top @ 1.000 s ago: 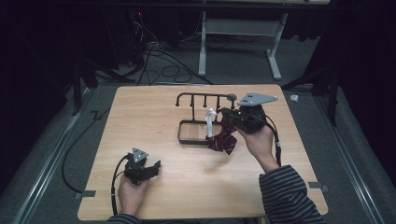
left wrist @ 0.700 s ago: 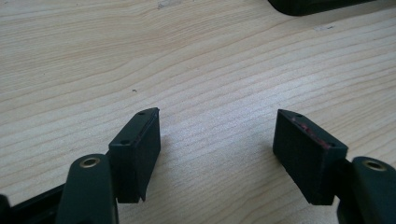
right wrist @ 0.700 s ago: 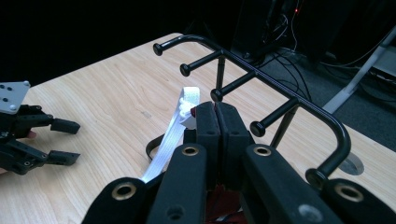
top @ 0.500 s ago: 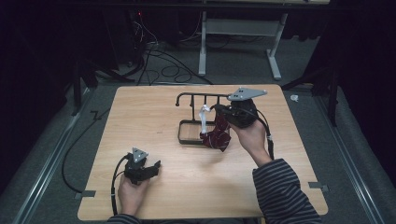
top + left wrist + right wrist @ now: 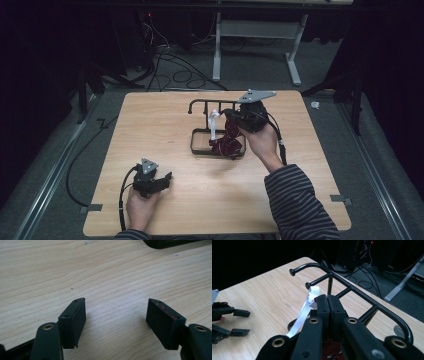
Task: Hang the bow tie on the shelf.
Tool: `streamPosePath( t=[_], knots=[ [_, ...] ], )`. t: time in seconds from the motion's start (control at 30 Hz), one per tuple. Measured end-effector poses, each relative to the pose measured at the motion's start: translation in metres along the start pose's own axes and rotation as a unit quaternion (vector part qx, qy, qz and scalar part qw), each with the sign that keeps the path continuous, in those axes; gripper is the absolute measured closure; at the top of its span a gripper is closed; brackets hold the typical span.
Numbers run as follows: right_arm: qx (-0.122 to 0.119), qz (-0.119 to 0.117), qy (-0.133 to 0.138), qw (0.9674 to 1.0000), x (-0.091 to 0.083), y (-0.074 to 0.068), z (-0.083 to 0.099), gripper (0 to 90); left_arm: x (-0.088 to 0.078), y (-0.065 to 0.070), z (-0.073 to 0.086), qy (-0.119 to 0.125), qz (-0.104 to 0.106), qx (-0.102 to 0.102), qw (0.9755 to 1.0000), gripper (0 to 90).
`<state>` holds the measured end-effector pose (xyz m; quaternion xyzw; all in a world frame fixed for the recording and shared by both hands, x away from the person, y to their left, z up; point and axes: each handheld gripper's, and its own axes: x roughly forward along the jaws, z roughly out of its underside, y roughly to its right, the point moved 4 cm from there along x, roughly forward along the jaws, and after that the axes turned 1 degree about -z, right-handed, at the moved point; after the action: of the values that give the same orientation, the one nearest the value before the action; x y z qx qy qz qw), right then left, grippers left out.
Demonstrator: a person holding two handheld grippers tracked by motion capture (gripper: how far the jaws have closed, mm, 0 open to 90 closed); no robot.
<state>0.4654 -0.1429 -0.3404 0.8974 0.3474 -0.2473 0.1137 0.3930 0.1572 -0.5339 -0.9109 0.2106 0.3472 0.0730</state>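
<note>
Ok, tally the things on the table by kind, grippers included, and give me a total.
Grippers: 2, left gripper and right gripper
Black metal rack: 1
Dark red cloth: 1
White strap: 1
Total: 5

Black rack (image 5: 202, 104), dark red cloth (image 5: 227, 145)

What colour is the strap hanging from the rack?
White; the strap on the black rack shows best in the right gripper view.
</note>
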Motion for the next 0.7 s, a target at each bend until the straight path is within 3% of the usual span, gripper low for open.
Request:
streamPosePath(
  t=[0.7],
  knots=[
    [0.013,0.018,-0.011,0.9997,0.023,0.012,-0.012,90.0,0.0,-0.001,0.0,-0.002,0.0,0.0,1.0,32.6]
  ],
)
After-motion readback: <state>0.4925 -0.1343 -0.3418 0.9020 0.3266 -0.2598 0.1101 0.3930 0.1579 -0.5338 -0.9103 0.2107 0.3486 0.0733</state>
